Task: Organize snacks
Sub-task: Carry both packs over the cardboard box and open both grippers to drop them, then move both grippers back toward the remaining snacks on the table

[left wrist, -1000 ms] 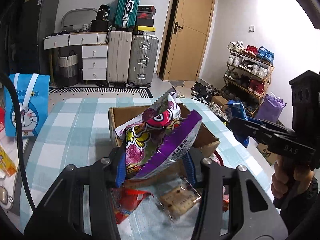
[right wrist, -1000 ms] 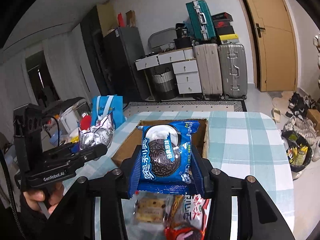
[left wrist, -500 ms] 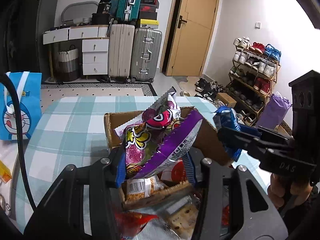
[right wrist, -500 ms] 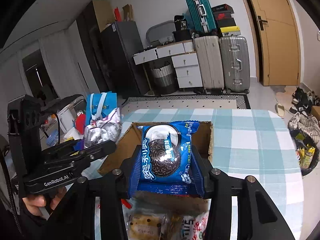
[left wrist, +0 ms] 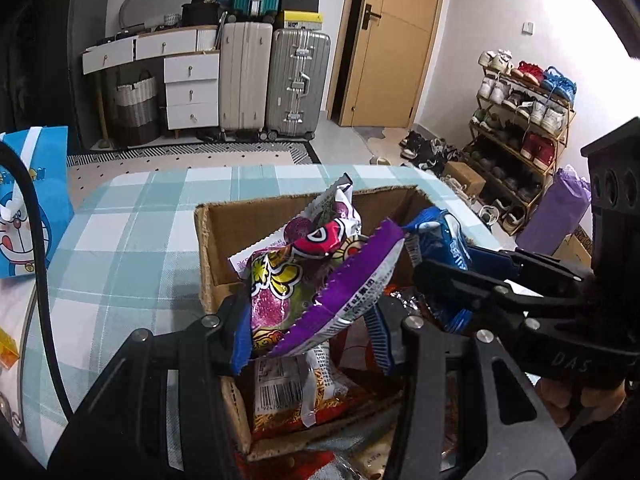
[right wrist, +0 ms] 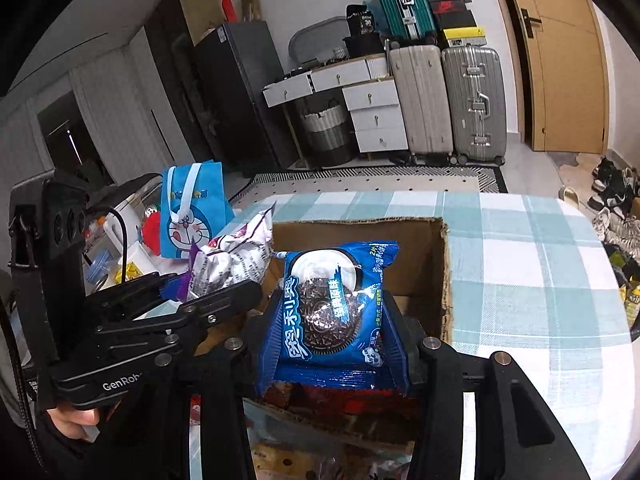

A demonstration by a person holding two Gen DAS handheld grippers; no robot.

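Drop step: both packs over the cardboard box point(left wrist: 304, 208).
My left gripper point(left wrist: 312, 332) pinches the purple snack bag point(left wrist: 320, 284), right gripper point(right wrist: 334, 344) the blue cookie pack point(right wrist: 332, 304); next, lower and let go.

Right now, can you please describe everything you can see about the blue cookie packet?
The blue cookie packet is a glossy plastic pouch, sealed, with crimped top and bottom edges. It shows a dark sandwich cookie, a white round picture above it and white Chinese letters. It stands upright, front toward the right wrist camera, gripped at both sides by the right tool, above the open cardboard box. The left view shows it beside the purple snack bags.
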